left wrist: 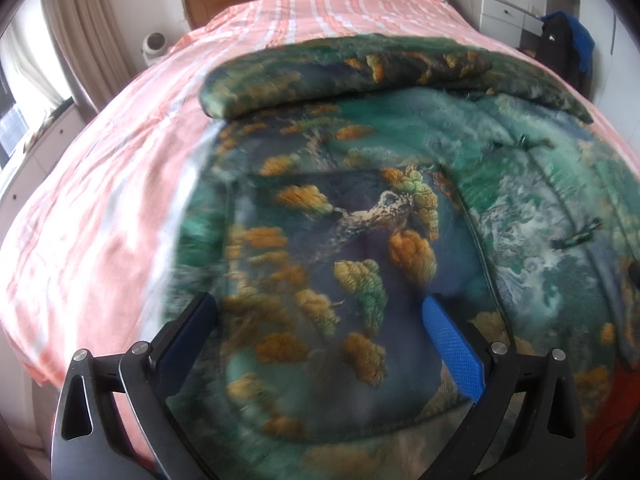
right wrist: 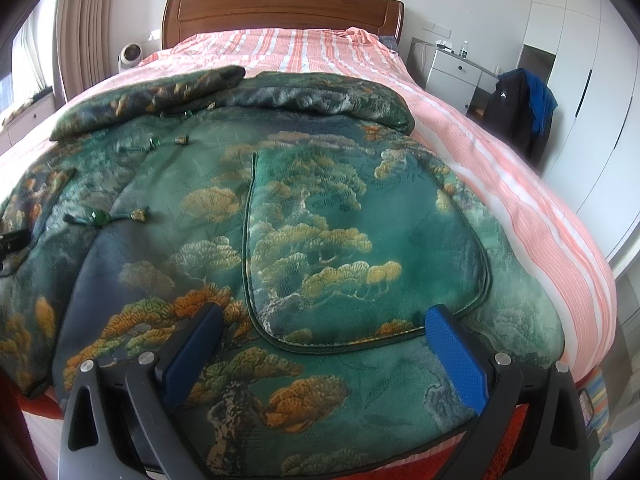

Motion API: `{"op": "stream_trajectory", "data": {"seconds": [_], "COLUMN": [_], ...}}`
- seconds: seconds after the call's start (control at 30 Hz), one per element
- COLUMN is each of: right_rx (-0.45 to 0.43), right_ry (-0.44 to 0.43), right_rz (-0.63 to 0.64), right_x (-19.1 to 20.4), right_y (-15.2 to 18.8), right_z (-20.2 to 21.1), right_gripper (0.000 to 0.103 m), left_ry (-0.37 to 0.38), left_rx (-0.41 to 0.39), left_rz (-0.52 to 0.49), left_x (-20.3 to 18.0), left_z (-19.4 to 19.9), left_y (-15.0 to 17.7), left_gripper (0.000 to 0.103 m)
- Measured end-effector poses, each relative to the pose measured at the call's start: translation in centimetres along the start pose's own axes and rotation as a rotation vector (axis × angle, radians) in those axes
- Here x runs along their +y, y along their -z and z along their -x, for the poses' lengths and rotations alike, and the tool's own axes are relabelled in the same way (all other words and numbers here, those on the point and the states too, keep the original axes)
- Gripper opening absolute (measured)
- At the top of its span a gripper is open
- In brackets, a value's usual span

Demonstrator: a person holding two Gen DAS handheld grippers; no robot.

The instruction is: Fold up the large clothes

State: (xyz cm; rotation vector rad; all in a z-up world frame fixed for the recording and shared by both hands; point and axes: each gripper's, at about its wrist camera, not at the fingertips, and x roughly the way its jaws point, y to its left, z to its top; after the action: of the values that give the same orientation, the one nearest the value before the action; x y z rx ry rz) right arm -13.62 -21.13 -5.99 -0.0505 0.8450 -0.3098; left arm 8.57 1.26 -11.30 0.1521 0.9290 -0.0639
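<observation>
A large padded green jacket (left wrist: 360,208) with orange and gold pine-tree print lies spread flat on the bed, front up, with patch pockets and knot buttons. Its sleeve is folded across the top. It also fills the right wrist view (right wrist: 320,208). My left gripper (left wrist: 320,312) is open and empty, hovering over the jacket's left half near a pocket. My right gripper (right wrist: 324,320) is open and empty, over the lower edge of the right pocket (right wrist: 360,248).
The bed has a pink and white striped cover (left wrist: 100,200) and a wooden headboard (right wrist: 280,12). A white nightstand (right wrist: 456,72) and a chair with dark and blue clothes (right wrist: 520,108) stand to the right. A small white fan (right wrist: 130,56) sits at the left.
</observation>
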Motion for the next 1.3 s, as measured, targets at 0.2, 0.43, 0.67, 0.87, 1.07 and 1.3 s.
{"op": "stream_trajectory", "data": {"seconds": [0.2, 0.43, 0.67, 0.87, 1.07, 1.3], "right_rx": [-0.188, 0.161, 0.322, 0.324, 0.397, 0.151], "right_ry": [0.02, -0.28, -0.461, -0.476, -0.625, -0.78], "right_rz": [-0.072, -0.196, -0.202, -0.168, -0.282, -0.416], "right_x": [-7.5, -16.9, -15.1, -14.1, -16.0, -19.5], "right_y": [-3.3, -2.4, -1.6, -2.8, -1.9, -14.7], "right_z": [5.1, -2.7, -4.2, -0.4, 1.5, 0.5], "right_gripper": [0.1, 0.1, 0.023, 0.012, 0.011, 0.011], "left_ry": [0.048, 0.263, 0.284, 0.332, 0.454, 0.47], "left_rx": [0.0, 0.287, 0.331, 0.335, 0.316, 0.01], "left_rz": [0.136, 0.353, 0.211, 0.176, 0.263, 0.213], "left_x": [7.3, 10.9, 6.8, 7.0, 9.6, 10.9], "left_z": [4.4, -0.5, 1.3, 5.8, 10.7, 14.4], "left_y": [1.6, 7.1, 7.8, 8.9, 8.1, -8.2], "left_gripper": [0.103, 0.102, 0.018, 0.01, 0.009, 0.009]}}
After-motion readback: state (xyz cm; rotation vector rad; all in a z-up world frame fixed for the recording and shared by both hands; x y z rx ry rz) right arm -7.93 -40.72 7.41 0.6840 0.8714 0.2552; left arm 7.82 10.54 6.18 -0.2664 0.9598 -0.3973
